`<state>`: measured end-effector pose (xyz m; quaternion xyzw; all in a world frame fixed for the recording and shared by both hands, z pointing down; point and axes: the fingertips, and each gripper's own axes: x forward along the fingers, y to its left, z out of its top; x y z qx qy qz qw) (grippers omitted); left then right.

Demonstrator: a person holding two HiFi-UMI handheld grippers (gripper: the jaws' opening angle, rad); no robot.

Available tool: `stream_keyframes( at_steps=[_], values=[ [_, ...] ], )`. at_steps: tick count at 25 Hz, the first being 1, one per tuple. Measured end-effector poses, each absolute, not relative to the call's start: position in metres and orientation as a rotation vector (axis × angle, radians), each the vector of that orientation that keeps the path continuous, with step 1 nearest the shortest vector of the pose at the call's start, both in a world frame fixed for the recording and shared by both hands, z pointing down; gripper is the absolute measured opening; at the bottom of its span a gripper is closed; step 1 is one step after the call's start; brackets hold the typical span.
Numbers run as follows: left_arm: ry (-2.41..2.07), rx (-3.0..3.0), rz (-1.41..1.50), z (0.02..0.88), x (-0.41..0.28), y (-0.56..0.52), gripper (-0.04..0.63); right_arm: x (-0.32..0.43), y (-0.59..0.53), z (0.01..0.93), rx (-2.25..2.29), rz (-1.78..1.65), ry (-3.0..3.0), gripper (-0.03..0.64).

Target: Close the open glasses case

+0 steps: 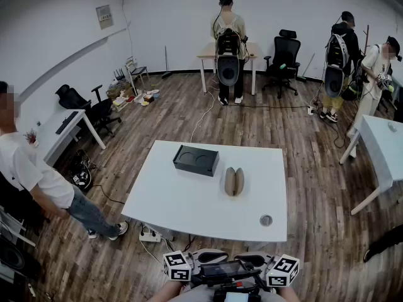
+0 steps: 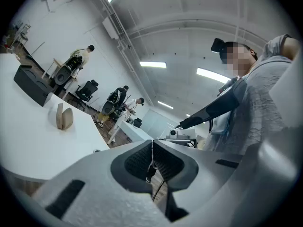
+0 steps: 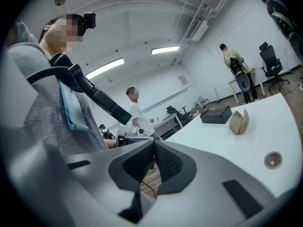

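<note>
The tan glasses case (image 1: 234, 181) lies open on the white table (image 1: 182, 206), its two halves spread side by side near the middle. It also shows as a small tan shell in the left gripper view (image 2: 64, 117) and in the right gripper view (image 3: 239, 122). Both grippers are held low against the person's body, off the table's near edge and far from the case. My left gripper (image 1: 211, 257) is shut with nothing between its pads (image 2: 152, 148). My right gripper (image 1: 250, 258) is likewise shut and empty (image 3: 154, 148). They point inward, toward each other.
A black box (image 1: 196, 160) sits behind the case at the table's far side. A small round disc (image 1: 266, 220) lies near the front right corner. A power strip (image 1: 150, 235) lies on the floor. A person (image 1: 31, 181) stands at left; another white table (image 1: 384, 143) is at right.
</note>
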<state>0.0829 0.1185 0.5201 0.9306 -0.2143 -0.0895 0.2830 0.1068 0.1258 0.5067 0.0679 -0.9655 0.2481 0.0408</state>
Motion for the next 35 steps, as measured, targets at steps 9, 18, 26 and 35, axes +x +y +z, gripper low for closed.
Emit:
stream_keyframes(
  at_steps=[9,18,26,35],
  values=[
    [-0.573,2.496,-0.239,0.525,0.084,0.119,0.02,0.112,0.121,0.505,0.21,0.808,-2.993,0.035],
    [-0.552,2.498,-0.225,0.524,0.092,0.115,0.02,0.118,0.114,0.502,0.228,0.838,-3.007,0.035],
    [-0.542,2.49,-0.219,0.531,0.096,0.112,0.02,0.123,0.112,0.509,0.238,0.841,-3.004,0.035],
    [-0.507,2.494,-0.224,0.528,0.096,0.105,0.02,0.121,0.102,0.508,0.297,0.859,-2.996,0.035]
  ],
)
